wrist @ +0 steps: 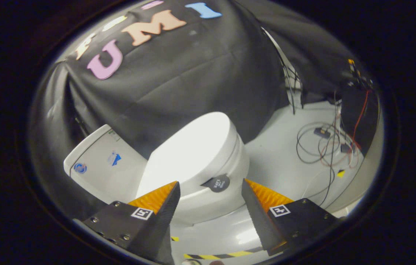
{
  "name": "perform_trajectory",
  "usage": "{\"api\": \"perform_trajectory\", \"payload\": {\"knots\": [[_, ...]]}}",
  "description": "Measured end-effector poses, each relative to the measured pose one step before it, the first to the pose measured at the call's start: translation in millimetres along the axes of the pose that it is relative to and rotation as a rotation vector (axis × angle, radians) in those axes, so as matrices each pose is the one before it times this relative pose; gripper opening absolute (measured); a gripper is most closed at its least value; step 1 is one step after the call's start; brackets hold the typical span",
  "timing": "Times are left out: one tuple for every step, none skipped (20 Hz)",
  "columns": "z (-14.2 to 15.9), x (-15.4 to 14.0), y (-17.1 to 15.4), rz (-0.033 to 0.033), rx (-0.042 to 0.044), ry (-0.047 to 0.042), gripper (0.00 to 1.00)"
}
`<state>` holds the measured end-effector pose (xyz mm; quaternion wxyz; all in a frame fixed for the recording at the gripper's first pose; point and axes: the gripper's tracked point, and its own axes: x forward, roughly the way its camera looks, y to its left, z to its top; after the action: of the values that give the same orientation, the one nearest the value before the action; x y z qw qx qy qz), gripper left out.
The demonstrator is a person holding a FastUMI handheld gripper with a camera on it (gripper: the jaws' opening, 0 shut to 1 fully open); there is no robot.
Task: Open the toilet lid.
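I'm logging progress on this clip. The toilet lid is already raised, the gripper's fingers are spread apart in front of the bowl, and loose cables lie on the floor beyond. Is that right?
Not quite: the toilet lid is still down, lying flat on the seat, as the gripper view shows. The rest holds: the gripper has its fingers spread apart in front of the bowl, holding nothing, and loose cables lie on the floor beyond.

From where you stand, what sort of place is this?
Probably a test booth set up as a bathroom: a white toilet with its lid down, black cloth walls, loose cables on the floor. The jaws stand open.
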<state>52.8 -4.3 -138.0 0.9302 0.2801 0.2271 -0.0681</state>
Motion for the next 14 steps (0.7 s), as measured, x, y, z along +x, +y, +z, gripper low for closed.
{"api": "perform_trajectory", "payload": {"knots": [[-4.86,4.8,-4.4,-0.00988,0.05435,0.03103,0.99],[-5.14,3.77,-4.83,-0.00046,0.05502,0.02265,0.99],[-3.15,4.1,-6.35,-0.00721,0.05326,0.02105,0.99],[0.06,3.34,-6.86,-0.00975,0.05285,0.0105,0.99],[-0.18,3.77,-5.61,-0.00582,0.04839,0.01208,0.99],[0.57,4.53,-3.85,-0.00282,0.03781,0.00897,0.99],[-0.99,2.64,-2.62,-0.00641,0.03105,0.00359,0.99],[-0.79,3.1,-2.35,-0.00484,0.01955,-0.00088,0.99],[-2.23,2.74,0.71,0.00169,0.00675,0.01048,0.98],[-1.05,3.21,1.02,0.00335,0.00504,0.00564,0.98],[1.94,3.87,0.45,-0.00026,0.00418,-0.0013,0.97],[0.94,4.11,1.18,0.00225,0.00314,0.00031,0.97],[0.76,4.67,0.17,-0.00702,-0.00551,-0.00046,0.97],[1.09,3.85,-1.96,-0.01087,-0.01502,0.00349,0.97]]}}
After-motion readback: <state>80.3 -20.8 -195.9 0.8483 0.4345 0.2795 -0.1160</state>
